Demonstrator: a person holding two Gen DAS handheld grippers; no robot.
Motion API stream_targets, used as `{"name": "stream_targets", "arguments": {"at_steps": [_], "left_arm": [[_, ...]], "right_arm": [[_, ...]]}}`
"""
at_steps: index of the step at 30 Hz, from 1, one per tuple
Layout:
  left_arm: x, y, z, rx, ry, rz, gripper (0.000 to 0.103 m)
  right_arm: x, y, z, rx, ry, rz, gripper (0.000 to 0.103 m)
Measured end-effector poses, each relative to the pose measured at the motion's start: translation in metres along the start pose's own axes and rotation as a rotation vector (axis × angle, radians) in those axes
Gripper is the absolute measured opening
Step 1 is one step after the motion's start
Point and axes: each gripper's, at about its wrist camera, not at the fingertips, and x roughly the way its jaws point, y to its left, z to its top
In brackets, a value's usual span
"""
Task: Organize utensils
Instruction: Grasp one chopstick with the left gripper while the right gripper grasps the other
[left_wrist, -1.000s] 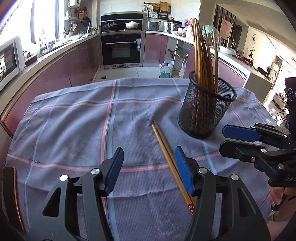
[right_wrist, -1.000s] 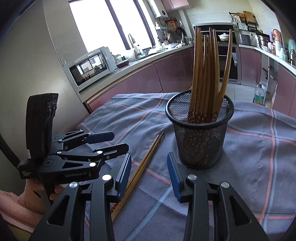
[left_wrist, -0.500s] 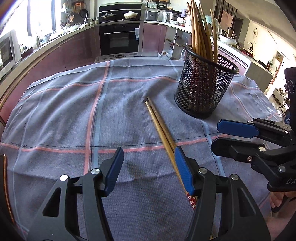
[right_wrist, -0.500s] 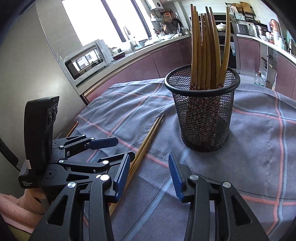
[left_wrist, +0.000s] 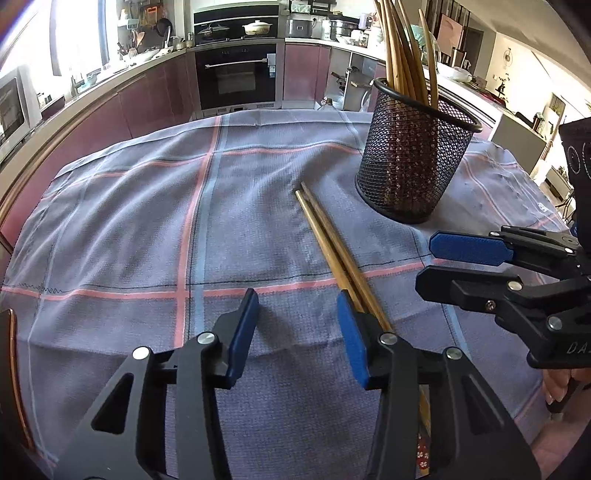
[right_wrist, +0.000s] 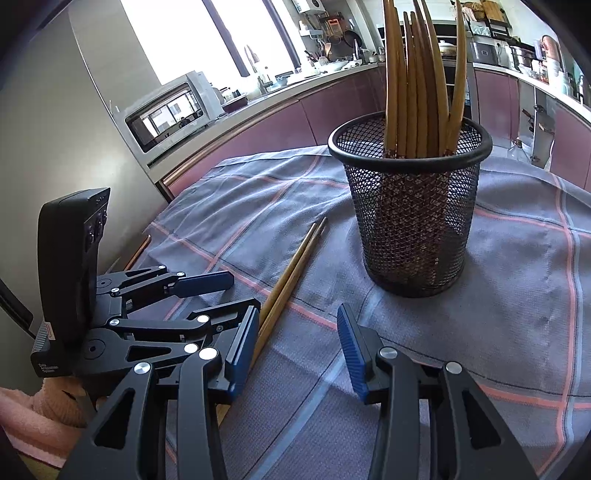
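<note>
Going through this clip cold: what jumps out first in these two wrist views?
The black mesh holder, packed with upright wooden chopsticks, stands on the checked grey cloth and dominates both views. Beside it a loose pair of chopsticks lies flat on the cloth, its near end passing under a finger of the left gripper. Both the left gripper and the right gripper hang low over the cloth with nothing between their blue pads.
</note>
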Motion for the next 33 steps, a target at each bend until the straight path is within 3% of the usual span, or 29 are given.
{"name": "stream_targets", "arguments": {"at_steps": [7, 11, 15, 33], "left_arm": [[0.000, 0.002, -0.001, -0.007, -0.002, -0.009, 0.043], [-0.002, 0.008, -0.003, -0.024, -0.003, -0.008, 0.039], [-0.004, 0.013, -0.004, -0.032, -0.008, -0.015, 0.040], [-0.001, -0.003, 0.002, 0.012, -0.008, -0.059, 0.045]], "right_arm": [[0.018, 0.009, 0.008, -0.024, 0.028, -0.029, 0.041], [0.029, 0.018, 0.011, -0.055, 0.049, -0.048, 0.032], [0.037, 0.018, 0.011, -0.071, 0.075, -0.080, 0.031], [0.029, 0.005, 0.010, -0.051, 0.090, -0.111, 0.026]]}}
